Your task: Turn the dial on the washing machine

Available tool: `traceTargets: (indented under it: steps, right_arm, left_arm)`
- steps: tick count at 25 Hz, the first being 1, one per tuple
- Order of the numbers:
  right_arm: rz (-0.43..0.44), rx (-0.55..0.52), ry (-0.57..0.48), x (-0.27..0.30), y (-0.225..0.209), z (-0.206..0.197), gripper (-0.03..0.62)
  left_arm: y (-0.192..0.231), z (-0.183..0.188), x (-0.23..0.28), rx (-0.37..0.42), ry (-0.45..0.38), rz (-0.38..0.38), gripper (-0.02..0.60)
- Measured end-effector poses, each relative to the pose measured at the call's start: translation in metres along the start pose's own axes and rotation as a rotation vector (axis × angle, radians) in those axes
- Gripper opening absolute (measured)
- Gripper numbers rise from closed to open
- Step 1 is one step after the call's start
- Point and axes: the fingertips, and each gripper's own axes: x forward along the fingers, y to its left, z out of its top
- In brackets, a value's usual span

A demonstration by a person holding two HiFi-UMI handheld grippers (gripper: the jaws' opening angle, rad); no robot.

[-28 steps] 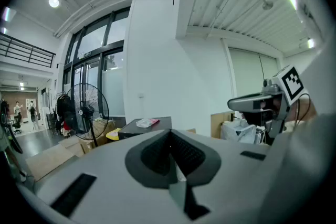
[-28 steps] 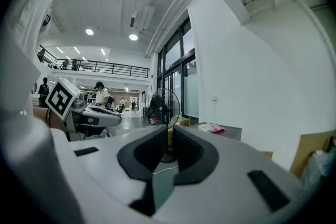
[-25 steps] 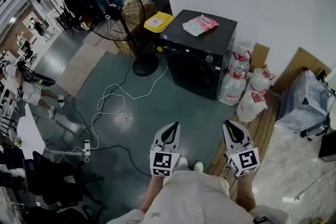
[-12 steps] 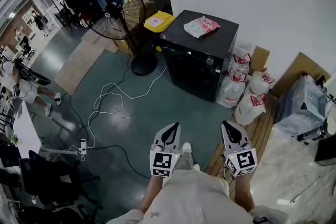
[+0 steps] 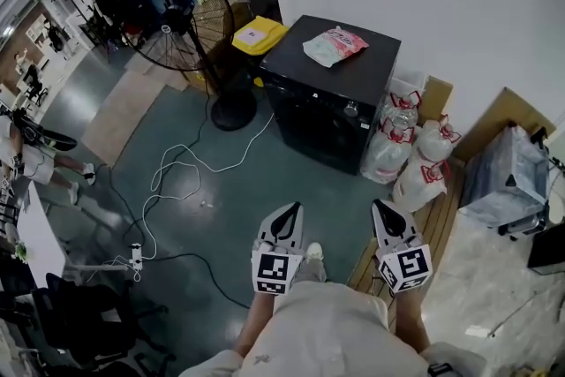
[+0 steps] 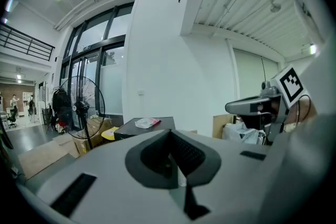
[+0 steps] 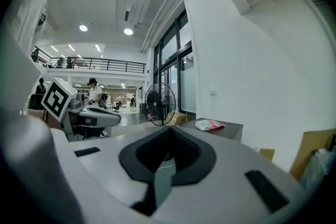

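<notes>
The black front-loading washing machine (image 5: 331, 93) stands against the white wall, well apart from the person, with a pink-and-white packet (image 5: 333, 44) lying on its top; its small round silvery dial (image 5: 351, 109) sits on the upper front panel, near the corner beside the white tied sacks (image 5: 388, 141). The left tool (image 5: 291, 213) and the right tool (image 5: 385, 211) hang low before the person's body, side by side; each one's own view shows its jaws together on nothing, the machine far off beyond the tips. The task looks not yet begun. The dial is likely stiff, hard plastic, fixed to the panel and free only to rotate, probably in clicks; its rim looks smooth, so it may slip under a light pinch. The sensible hold is across the rim, one pad on each opposite side, square to the panel, then a twist about its axis; the jaws must part first. The machine itself looks heavy and should not shift; a white cable (image 5: 177, 168) trails on the floor to the left of the way.
</notes>
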Motion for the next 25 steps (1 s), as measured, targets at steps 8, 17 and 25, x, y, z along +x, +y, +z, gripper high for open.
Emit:
traceTargets:
  steps: [8, 17, 25]
  right_arm:
    - [-0.044, 0.001, 0.030, 0.062, -0.023, -0.002, 0.009]
    - [-0.067, -0.030, 0.037, 0.123, -0.035, 0.000, 0.009]
    - [-0.087, -0.007, 0.053, 0.152, -0.042, -0.008, 0.009]
  left_arm:
    - [0.042, 0.010, 0.057, 0.007, -0.002, -0.040, 0.013]
    - [0.084, 0.013, 0.114, 0.009, -0.016, -0.082, 0.013]
    - [0.102, 0.012, 0.139, -0.001, -0.019, -0.102, 0.013]
